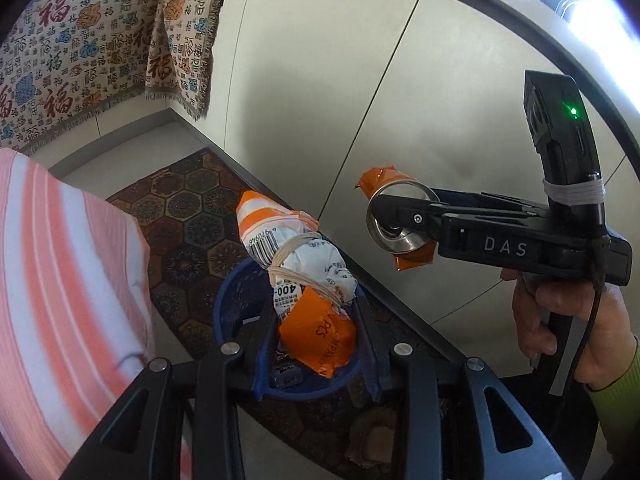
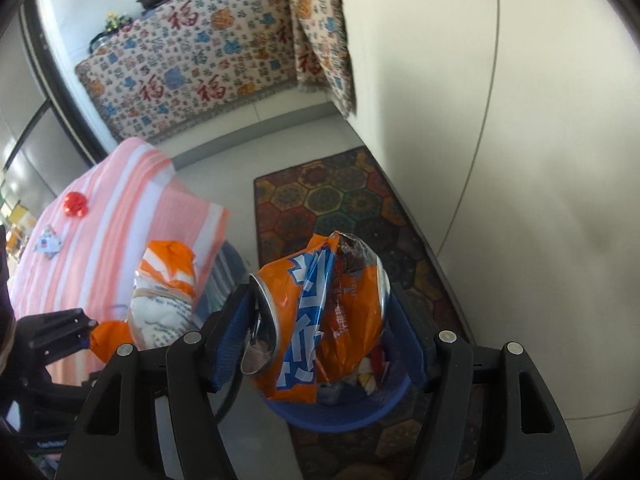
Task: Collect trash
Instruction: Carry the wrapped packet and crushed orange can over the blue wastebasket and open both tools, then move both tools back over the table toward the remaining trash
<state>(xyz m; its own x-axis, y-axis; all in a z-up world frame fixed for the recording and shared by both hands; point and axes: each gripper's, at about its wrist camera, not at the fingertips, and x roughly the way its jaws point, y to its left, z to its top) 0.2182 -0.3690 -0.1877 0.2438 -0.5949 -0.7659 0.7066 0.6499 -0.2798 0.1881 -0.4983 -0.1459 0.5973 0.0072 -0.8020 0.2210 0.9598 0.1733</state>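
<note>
The left gripper (image 1: 316,340) is clenched on a string-tied paper bundle (image 1: 296,264), directly above the blue bin (image 1: 228,300). The right gripper (image 2: 320,320) grips a crushed orange can (image 2: 320,320), also above the bin (image 2: 336,412), its pads pressing both sides. The bin stands on a patterned rug (image 2: 332,200) beside the wall; a pink striped cloth (image 2: 120,216) lies to the bin's left.

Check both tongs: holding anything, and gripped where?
Left tongs: tied paper bundle, gripped at its lower end. Right tongs: crushed orange can, across its body.
</note>
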